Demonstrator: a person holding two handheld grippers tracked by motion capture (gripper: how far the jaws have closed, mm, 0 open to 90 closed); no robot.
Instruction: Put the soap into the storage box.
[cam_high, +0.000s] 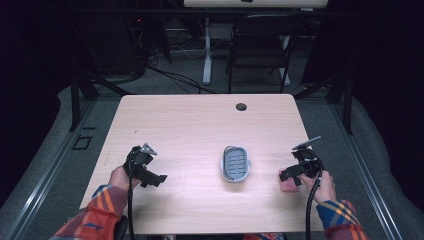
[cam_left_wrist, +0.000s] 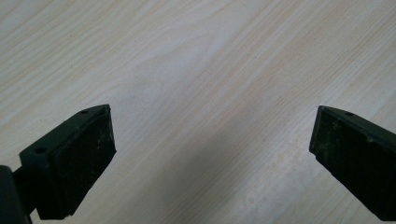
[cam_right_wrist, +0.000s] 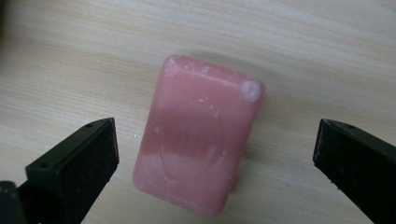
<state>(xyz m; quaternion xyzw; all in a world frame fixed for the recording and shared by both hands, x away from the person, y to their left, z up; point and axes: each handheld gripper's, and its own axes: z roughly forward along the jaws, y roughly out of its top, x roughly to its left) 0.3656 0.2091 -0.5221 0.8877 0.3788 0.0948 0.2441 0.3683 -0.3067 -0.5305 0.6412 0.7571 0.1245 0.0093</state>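
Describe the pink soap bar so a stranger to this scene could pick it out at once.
Start at the light wooden table and go to its near right corner, where the right gripper hangs with jaws wide open. The soap bar lies flat between them, touching neither. It is pink and rounded, unlike the grey slotted soap dish at mid-table.

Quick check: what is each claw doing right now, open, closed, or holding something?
Left claw: open, holding nothing, over bare table.
Right claw: open, jaws either side of the pink soap bar, not gripping it.
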